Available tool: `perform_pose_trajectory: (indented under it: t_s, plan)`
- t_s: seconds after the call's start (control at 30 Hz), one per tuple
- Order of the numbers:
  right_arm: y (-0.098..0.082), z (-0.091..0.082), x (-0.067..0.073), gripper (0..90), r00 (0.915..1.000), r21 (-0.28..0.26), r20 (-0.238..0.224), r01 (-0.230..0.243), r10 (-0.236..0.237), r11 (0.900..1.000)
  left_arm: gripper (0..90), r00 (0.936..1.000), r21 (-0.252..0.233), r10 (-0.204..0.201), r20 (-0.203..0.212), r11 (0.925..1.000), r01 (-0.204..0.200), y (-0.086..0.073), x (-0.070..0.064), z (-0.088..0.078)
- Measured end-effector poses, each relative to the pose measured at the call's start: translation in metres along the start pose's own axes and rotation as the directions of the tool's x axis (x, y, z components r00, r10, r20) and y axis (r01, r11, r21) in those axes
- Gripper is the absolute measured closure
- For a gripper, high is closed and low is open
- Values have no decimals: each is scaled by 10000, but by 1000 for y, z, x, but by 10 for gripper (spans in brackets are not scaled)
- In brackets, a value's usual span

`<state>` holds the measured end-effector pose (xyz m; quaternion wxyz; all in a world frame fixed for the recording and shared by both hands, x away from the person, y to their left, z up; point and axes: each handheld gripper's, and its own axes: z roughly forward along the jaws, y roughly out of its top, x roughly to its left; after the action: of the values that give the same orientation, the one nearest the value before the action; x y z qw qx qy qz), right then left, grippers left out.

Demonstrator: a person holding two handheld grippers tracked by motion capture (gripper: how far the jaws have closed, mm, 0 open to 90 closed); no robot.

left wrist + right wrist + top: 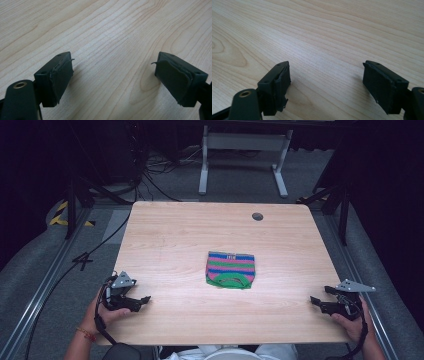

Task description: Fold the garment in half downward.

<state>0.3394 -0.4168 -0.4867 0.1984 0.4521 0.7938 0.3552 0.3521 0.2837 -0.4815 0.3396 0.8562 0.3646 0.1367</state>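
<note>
Wooden table (175, 245) under both hand-held tools, left tool (142, 301) and right tool (316, 301), each wide apart, low at opposite near corners.

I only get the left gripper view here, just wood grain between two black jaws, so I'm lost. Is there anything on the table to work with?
Observer: Yes, a small striped knitted pouch lies flat near the middle of the table.
Operator: Is my left tool close to it?
Observer: No. The left tool sits near the table's front left corner, well apart from the pouch.
Operator: And the other tool?
Observer: The right tool sits near the front right edge, jaws wide apart and nothing between them.
</note>
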Motion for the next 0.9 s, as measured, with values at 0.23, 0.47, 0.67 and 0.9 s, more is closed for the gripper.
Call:
perform_pose_trajectory:
  t_s: [0.23,0.47,0.67,0.9]
  plan:
    - [0,0,0,224,10000,-2,48,-52,52,10000,155,10000,47,0,50,10000,0,1,1,0]
    - [0,0,0,223,9999,-8,119,-92,92,10000,155,9999,61,97,106,9999,-98,1,2,1]
    - [0,0,0,223,9999,-7,123,-102,102,9999,155,9999,74,102,116,9999,-103,2,2,1]
    - [0,0,0,222,9999,-7,121,-103,103,9999,154,9999,104,87,118,9999,-89,2,2,1]
